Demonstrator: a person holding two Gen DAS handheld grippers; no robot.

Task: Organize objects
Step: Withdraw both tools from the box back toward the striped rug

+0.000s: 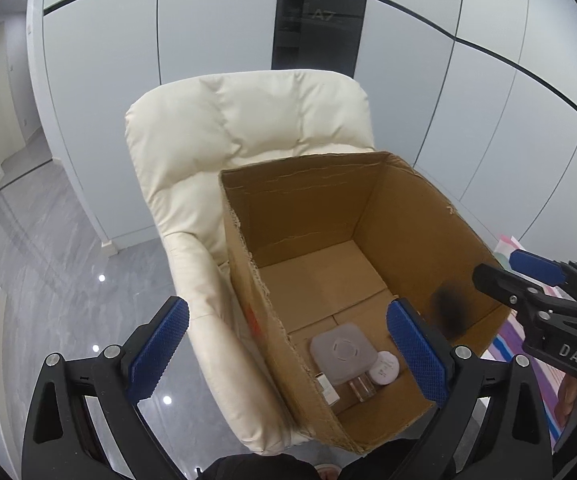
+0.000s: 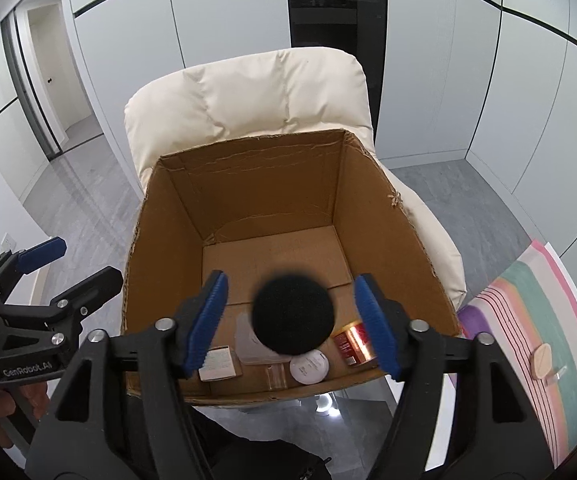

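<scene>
While both my hand-held grippers, left (image 1: 288,344) and right (image 2: 290,320), sit released over the cardboard box (image 2: 372,208) on the armchair (image 2: 248,92), a blurred black round object (image 2: 293,311) shows between the right fingers.

an office-like interior: white wall panels (image 2: 228,32), polished grey floor (image 1: 48,248), cream armchair (image 1: 240,128).

matt corrugated cardboard box (image 2: 272,184), glossy floor (image 1: 56,256)
</scene>
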